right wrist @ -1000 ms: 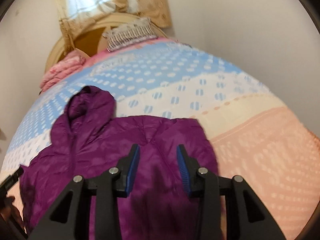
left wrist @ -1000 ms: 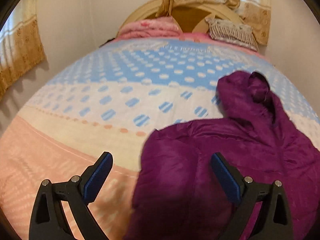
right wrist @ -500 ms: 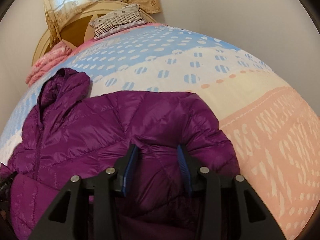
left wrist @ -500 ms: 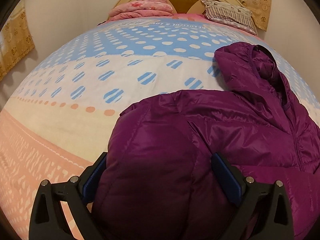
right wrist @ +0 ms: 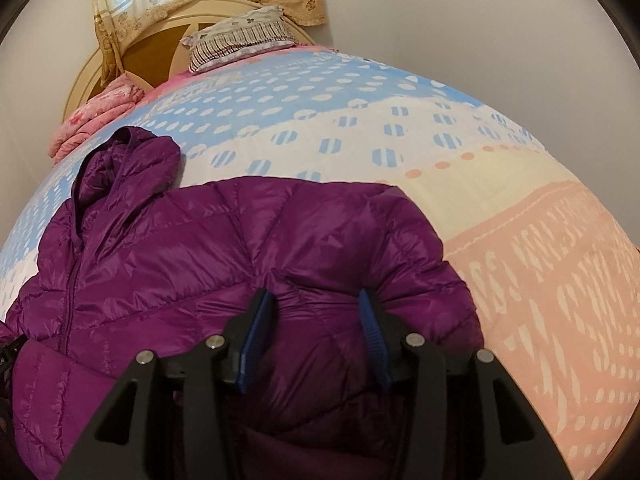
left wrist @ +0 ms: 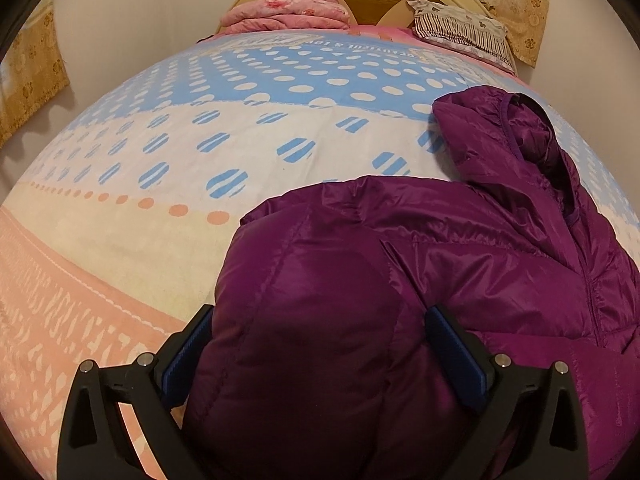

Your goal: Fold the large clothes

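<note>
The right gripper [right wrist: 316, 320] has its jaws opening, with a puffy fold of the purple jacket [right wrist: 248, 248] between them, and the blue pads look like they still touch the bulge. The left gripper [left wrist: 316, 348] stands wide, with a fat part of the jacket bulging up between its fingers — I cannot tell if it squeezes.

I think this is the end of one fold: the jacket is being set down and let go. Next, both grippers need to let go and find a new edge.

The jacket lies right under both grippers on the bed [left wrist: 168, 216], with its hood [left wrist: 496, 140] pointing toward the pillow [left wrist: 456, 32].
</note>
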Available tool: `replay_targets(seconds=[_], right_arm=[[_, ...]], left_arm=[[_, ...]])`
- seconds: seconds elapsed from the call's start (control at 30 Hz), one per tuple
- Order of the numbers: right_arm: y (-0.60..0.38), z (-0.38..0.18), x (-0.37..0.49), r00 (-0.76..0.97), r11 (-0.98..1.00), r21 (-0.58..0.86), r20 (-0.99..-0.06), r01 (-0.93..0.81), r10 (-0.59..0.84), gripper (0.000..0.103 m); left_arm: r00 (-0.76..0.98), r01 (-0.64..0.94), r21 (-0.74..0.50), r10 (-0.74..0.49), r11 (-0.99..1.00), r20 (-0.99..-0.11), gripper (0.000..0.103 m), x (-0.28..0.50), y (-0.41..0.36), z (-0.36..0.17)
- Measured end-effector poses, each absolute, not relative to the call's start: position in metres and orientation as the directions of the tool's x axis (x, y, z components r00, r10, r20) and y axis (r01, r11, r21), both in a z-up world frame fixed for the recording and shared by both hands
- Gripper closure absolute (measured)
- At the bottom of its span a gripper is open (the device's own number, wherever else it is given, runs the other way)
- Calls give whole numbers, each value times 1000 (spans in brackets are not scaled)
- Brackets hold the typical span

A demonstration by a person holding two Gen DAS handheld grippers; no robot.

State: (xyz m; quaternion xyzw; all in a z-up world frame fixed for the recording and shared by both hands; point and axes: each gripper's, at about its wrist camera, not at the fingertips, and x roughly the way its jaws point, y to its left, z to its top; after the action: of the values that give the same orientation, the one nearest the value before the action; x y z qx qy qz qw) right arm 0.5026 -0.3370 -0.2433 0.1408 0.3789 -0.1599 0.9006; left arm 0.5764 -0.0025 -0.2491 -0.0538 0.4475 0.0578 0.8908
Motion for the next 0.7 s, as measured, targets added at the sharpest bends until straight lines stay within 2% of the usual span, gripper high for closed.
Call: replay_targets(seconds=[0.13,0.5,0.57,0.6,0.63,0.7], right_arm=[[-335,-244,504,663,915,129,-728,381,-174,47],[-332,-245,505,661,918,118,-729,378,-179,45],[-331,-243,506,662,926,128,-734,355,-152,38],[-330,-241,508,652,936,127,-747,327,-126,28],[-327,-238,510,636,945,116,-763,305,-112,23],[-323,-224,511,631,961,119,-773,249,-68,22]], left_arm=[[591,-148,-39,57,988,-805,1,576,-4,-249],[590,-146,-45,50,988,-806,1,576,-3,-249],[578,-131,-46,38,990,-815,1,577,-2,-247],[564,-119,-46,29,992,-825,1,576,-1,-244],[541,-112,-47,21,993,-841,1,575,0,-238],[557,-82,-87,-27,993,-830,1,572,3,-219]])
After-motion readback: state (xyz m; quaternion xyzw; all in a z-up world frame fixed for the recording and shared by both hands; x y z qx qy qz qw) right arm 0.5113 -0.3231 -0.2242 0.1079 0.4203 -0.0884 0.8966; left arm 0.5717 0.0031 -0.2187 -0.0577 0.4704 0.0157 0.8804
